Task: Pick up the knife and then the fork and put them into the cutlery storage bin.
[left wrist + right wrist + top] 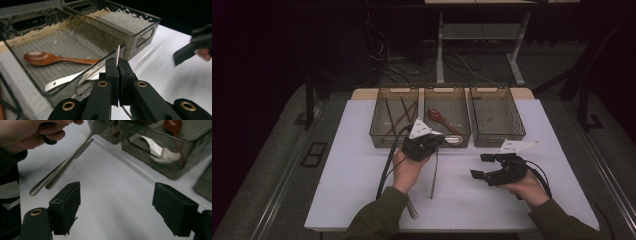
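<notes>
Left gripper (117, 65) clamped on a metal utensil (432, 175); right gripper (482, 165) open above the table (362, 175).

Left gripper view: jaws pressed together on the utensil's thin edge, right at the near wall of the middle bin (447, 141), with a wooden spoon (50, 59) and a white spoon (66, 80) lying inside. The high view adds what that view lacks: the utensil's handle hangs down toward the table below the left hand (408, 170), and the left bin (394, 137) holds chopsticks (396, 117). Right gripper view: jaws stand well apart, nothing between them, and the utensil's handle slants above its shadow on the white surface.
</notes>
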A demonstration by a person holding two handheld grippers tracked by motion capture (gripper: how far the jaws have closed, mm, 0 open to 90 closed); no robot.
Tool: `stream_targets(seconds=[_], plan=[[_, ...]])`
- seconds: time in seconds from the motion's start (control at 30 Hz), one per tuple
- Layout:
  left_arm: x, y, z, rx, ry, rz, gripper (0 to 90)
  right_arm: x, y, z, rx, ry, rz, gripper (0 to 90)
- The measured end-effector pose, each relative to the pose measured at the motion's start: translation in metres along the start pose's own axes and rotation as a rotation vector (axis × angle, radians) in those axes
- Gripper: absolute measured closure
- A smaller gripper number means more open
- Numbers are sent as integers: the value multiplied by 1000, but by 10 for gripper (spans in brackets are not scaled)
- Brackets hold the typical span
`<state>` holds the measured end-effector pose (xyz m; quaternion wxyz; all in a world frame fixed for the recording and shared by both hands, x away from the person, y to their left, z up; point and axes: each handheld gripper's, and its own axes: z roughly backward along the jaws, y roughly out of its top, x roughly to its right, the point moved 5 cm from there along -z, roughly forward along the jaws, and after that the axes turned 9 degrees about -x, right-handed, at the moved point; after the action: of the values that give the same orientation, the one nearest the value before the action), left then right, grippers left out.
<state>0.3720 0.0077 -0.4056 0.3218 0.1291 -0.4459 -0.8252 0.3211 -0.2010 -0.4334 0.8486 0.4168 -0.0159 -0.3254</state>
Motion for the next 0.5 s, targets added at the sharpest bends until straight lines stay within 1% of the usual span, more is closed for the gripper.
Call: stream_targets(seconds=[0.17, 0.23, 0.33, 0.4, 0.47, 0.5], plan=[[3, 2, -1, 16, 8, -19, 877, -10, 20, -22, 0, 34, 9, 245], [4, 2, -1, 21, 9, -17, 877, -16, 28, -30, 3, 50, 19, 254], [5, 3, 0, 28, 9, -17, 877, -24, 39, -44, 1, 67, 20, 269], [6, 3, 0, 30, 8, -18, 877, -27, 43, -54, -3, 74, 16, 292], [6, 4, 1, 40, 2, -12, 877, -28, 46, -64, 2, 94, 12, 331], [6, 4, 2, 40, 3, -16, 877, -30, 46, -68, -5, 111, -11, 359]])
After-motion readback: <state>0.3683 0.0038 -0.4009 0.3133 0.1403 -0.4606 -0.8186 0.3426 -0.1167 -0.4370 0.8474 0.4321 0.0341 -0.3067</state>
